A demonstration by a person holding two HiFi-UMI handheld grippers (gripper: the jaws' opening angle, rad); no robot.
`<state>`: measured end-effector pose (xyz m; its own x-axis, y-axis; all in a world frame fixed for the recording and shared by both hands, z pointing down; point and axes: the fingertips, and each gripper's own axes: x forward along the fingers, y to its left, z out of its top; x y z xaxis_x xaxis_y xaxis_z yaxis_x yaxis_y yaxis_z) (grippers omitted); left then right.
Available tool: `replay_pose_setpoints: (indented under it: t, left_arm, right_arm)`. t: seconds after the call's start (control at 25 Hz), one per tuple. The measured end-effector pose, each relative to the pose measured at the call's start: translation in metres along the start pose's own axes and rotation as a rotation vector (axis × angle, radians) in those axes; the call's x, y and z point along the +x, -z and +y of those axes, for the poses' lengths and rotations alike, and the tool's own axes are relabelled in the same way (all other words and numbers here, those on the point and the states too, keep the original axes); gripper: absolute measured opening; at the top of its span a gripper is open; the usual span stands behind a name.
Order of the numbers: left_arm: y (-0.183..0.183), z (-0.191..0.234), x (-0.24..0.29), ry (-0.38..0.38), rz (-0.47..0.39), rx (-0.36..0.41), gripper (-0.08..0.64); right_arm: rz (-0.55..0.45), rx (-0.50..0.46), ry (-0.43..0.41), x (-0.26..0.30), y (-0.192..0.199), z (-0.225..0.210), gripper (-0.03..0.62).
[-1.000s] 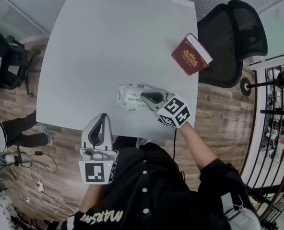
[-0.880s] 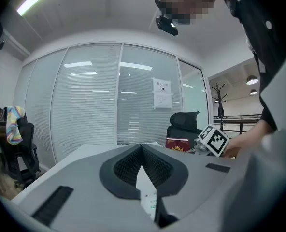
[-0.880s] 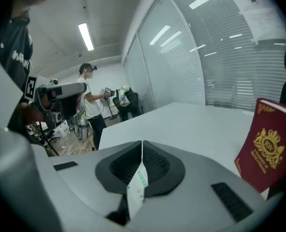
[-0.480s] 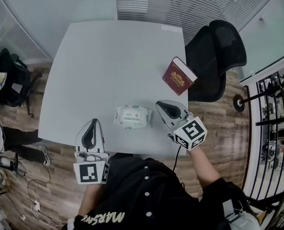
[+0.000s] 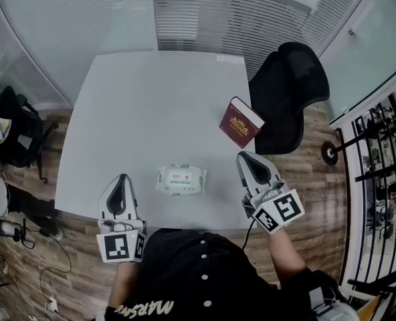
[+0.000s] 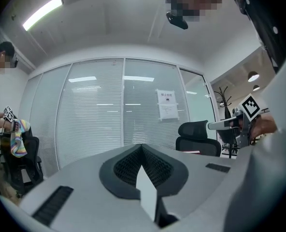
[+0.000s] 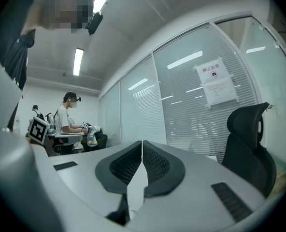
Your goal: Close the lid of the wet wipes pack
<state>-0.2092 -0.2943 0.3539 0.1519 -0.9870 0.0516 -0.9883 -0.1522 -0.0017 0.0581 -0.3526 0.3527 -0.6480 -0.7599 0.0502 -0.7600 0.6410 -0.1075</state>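
The white and green wet wipes pack (image 5: 180, 179) lies flat near the front edge of the white table (image 5: 158, 105), its lid down. My left gripper (image 5: 120, 181) is held to the pack's left, over the table's front edge, jaws shut and empty. My right gripper (image 5: 246, 158) is lifted to the pack's right, near the table's right edge, jaws shut with nothing in them. Both gripper views look level across the room, so the pack is hidden in them; the left gripper (image 6: 142, 149) and the right gripper (image 7: 142, 146) show their pads pressed together.
A dark red book (image 5: 240, 122) lies at the table's right edge. A black office chair (image 5: 288, 92) stands beyond it. Glass partitions with blinds (image 5: 205, 12) close the far side. A person (image 7: 68, 117) sits at a desk in the right gripper view.
My right gripper has come off the pack, risen and swung to the right. The left gripper has risen a little. The head view has tilted up, showing more of the room.
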Motion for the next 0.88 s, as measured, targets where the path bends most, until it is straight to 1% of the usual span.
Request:
replay_pose_setpoints:
  t: [0.24,0.4,0.64,0.88]
  left_arm:
    - [-0.006,0.002,-0.001,-0.005,-0.007,0.019,0.005]
    - [-0.01,0.006,-0.004,-0.018,-0.006,0.034,0.006]
    - [-0.01,0.011,-0.005,-0.033,0.002,0.056,0.005]
    - [-0.011,0.007,-0.005,-0.029,0.001,0.06,0.005]
  right_arm:
    - [-0.112,-0.026,0.152,-0.031,-0.028,-0.033,0.034]
    - [-0.143,-0.052,0.217,-0.051,-0.035,-0.047,0.034]
    - [-0.154,-0.093,0.256,-0.071,-0.034,-0.054,0.034]
    - [-0.134,-0.087,0.252,-0.07,-0.025,-0.054,0.034]
